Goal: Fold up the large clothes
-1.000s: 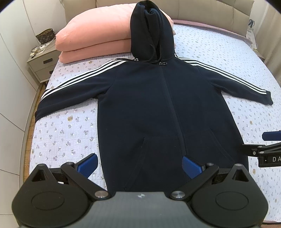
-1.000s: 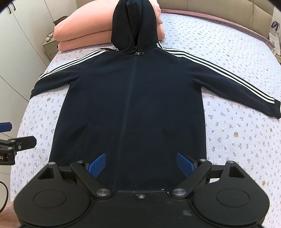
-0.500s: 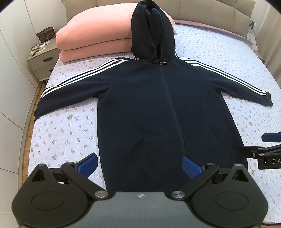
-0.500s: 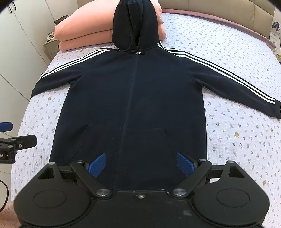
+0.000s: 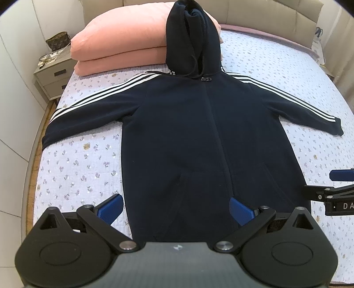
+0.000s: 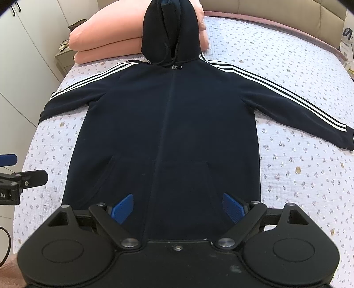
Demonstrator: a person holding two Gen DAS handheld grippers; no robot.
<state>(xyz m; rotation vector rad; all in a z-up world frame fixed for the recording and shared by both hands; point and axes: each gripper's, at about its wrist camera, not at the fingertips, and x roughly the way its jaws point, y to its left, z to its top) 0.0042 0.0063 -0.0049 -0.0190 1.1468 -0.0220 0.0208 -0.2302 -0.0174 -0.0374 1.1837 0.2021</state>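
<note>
A long navy hoodie (image 5: 199, 137) (image 6: 168, 124) lies flat, front up, on the bed, with both sleeves spread out and white stripes along them. Its hood (image 5: 192, 37) rests up against the pink pillows. My left gripper (image 5: 176, 209) hovers open above the hem, left of the zip line, with nothing between its blue pads. My right gripper (image 6: 178, 208) is open too, above the hem near the middle. Each gripper shows at the edge of the other's view: the right gripper (image 5: 331, 188) and the left gripper (image 6: 13, 175).
Two stacked pink pillows (image 5: 124, 44) lie at the head of the floral bedspread (image 5: 84, 164). A grey nightstand (image 5: 52, 73) with small items stands by the bed's left side. White cupboard doors (image 6: 24, 55) run along the left. A padded headboard (image 5: 265, 15) is behind.
Both grippers have drifted slightly forward and lower toward the hoodie; it sits a little lower in both views. Nothing has been gripped.
</note>
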